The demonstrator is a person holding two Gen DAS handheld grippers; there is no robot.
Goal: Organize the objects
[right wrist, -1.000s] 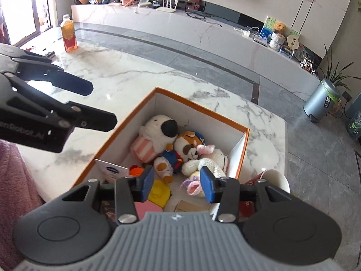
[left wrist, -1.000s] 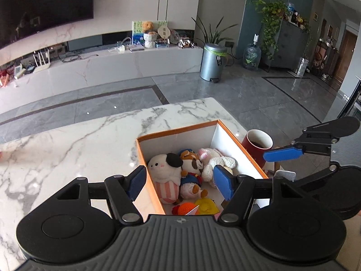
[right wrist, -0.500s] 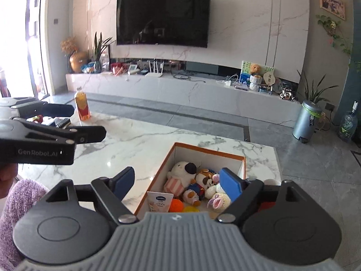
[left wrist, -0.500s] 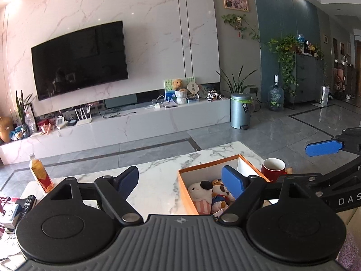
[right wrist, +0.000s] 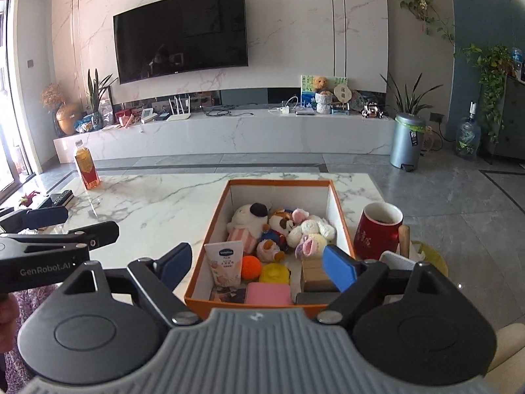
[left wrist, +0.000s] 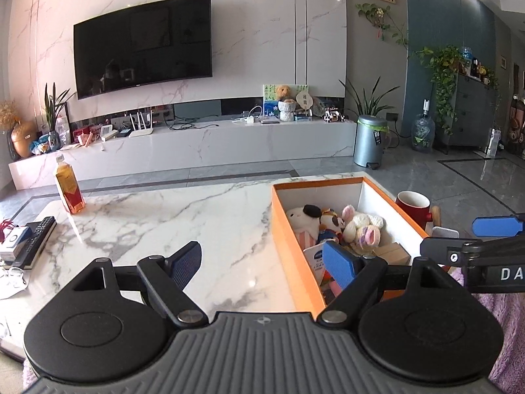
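Veined marble table [right wrist: 157,203] bears rectangular orange box [right wrist: 210,236] of plush; both tongs apart, empty.

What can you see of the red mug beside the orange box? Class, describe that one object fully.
The red mug stands upright on the table, just right of the orange box, close to its wall; contact is unclear. It looks glazed ceramic, red outside with pale markings, white inside, open-topped. A pale wooden-looking handle sticks out on its right. Neither gripper touches it.
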